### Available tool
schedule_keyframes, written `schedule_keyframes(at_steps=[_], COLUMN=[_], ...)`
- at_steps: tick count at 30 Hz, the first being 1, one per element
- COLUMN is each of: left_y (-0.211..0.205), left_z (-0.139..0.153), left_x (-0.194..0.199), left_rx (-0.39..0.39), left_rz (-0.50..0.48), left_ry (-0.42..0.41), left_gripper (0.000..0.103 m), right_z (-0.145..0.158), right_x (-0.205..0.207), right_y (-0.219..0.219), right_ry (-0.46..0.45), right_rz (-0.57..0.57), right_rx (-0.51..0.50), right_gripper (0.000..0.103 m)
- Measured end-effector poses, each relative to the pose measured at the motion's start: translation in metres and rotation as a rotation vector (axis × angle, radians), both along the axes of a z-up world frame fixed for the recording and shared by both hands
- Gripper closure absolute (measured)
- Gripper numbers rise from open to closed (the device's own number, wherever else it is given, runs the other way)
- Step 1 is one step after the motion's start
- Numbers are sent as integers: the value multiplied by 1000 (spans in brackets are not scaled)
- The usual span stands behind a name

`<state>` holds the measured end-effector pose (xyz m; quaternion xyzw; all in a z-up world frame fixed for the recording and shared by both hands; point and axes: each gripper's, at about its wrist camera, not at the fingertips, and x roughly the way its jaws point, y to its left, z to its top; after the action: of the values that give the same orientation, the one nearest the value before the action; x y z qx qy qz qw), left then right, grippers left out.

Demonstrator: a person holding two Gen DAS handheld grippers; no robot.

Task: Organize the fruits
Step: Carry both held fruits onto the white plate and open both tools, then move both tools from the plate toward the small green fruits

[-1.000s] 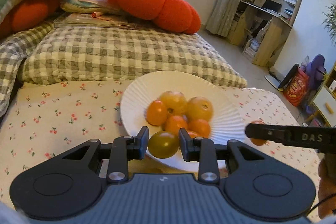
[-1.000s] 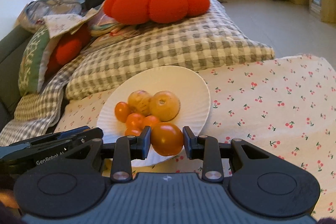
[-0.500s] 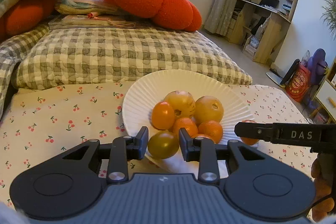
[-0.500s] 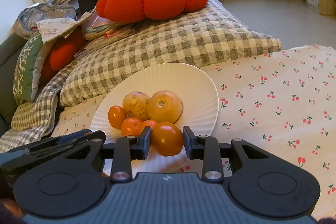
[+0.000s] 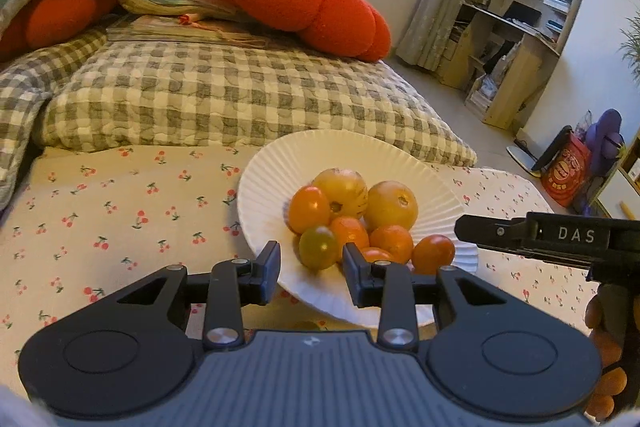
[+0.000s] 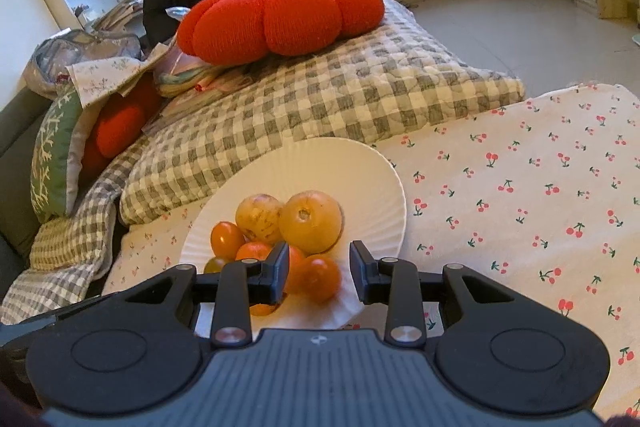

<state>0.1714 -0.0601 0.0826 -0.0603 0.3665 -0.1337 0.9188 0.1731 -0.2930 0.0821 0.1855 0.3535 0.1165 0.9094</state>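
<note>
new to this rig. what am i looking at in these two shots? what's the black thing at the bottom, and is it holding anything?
No robot here: a person holds a two-finger gripper in each hand, and each has a fisheye camera that looks along its fingers. The black shape at the bottom of each picture is that gripper's own body.

One picture is the left gripper's view, the other the right gripper's.

A cherry-print cloth bears a white plate with a pile of small orange and yellow fruits. Behind are a checked quilt and a tomato-shaped cushion.

Nothing is held. A greenish tomato sits on the plate between the left jaws and an orange tomato between the right, with gaps at the pads.
</note>
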Motion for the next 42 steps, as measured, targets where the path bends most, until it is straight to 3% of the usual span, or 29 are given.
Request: schedule_keyframes(at_steps=[3,4,6,8,9,12,18,30,42], left_y=[5,6,10,15,17,24,45,92,149], left_z=[6,9,13,16,18,20,24,36,44], left_x=[-4,-6,-10,-14,-15,-20,-29,-59,-100], left_rx=[3,11,28,50,66,94,93,75,103], left_rz=[25,37,67,98,110,132,190,319,523], left_ry=[0,-2,-11,-20,-20,-15,9,15,14], left_gripper=[72,67,47,24,21,17,7,7,7], right_z=[3,5,9,15,17,22,26,32,29], right_x=[-1,-2,-5,-10,-13,-19,-26,-46,-79], right_y=[2,4,9,15,18,27,42,73,123], right_ry=[4,1,-6,-30,-40,-64,-83,-140,-236], right_rz=[5,15,46,60,69,89,123,156,327], right_rx=[-38,-57,-82,-113,-131,-185,-230,-313,-411], right_gripper=[70,66,35,18,10,1,0,0,0])
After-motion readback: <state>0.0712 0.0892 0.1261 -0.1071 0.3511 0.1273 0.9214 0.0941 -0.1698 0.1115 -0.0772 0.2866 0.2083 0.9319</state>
